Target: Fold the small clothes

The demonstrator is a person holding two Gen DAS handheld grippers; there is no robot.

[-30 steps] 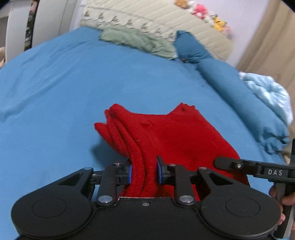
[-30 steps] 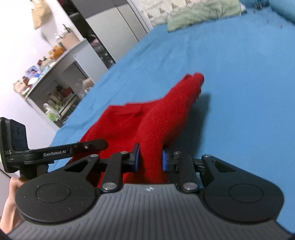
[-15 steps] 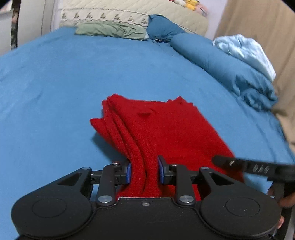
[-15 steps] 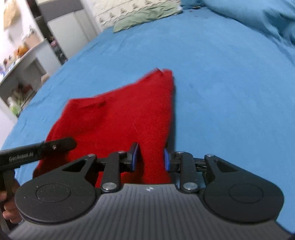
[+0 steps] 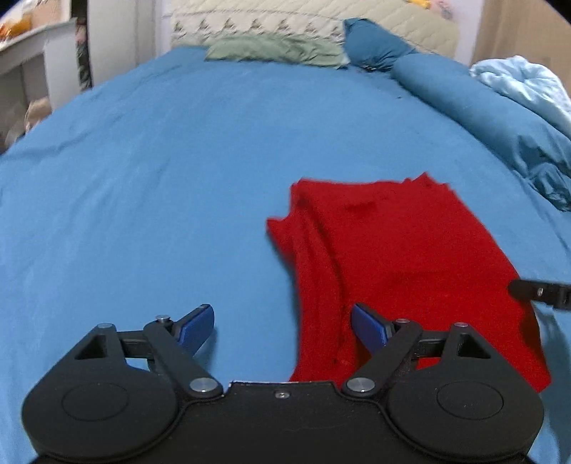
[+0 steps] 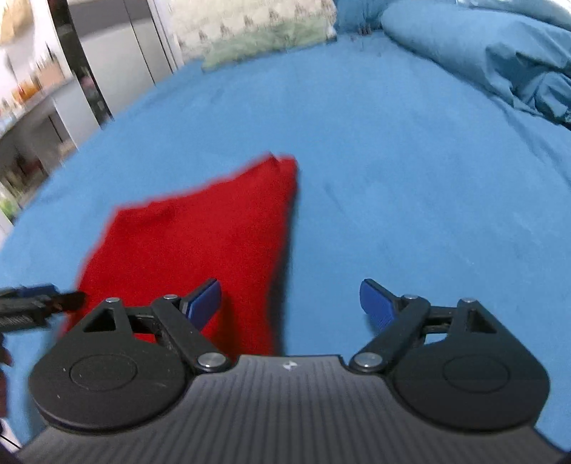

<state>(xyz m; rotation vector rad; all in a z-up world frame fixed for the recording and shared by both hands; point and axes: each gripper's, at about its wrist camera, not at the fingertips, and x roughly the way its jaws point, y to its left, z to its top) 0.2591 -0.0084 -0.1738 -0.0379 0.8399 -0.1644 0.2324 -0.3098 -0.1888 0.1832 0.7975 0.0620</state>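
A folded red knit garment (image 5: 399,257) lies flat on the blue bed sheet (image 5: 160,185); it also shows in the right wrist view (image 6: 200,242). My left gripper (image 5: 283,326) is open at the garment's near left edge, its right pad over the cloth. My right gripper (image 6: 291,301) is open at the garment's near right edge, its left pad over the cloth. Neither holds anything. The tip of the right gripper shows at the right edge of the left view (image 5: 539,291).
A green pillow (image 5: 274,51) and a quilted headboard (image 5: 321,21) lie at the far end. A rolled blue duvet (image 5: 492,114) and a pale blue blanket (image 5: 524,82) run along the right side. White shelves (image 6: 32,117) stand to the left.
Both grippers were shut on the red garment's near edge; now both have opened and let it go. The garment has dropped flat on the sheet.
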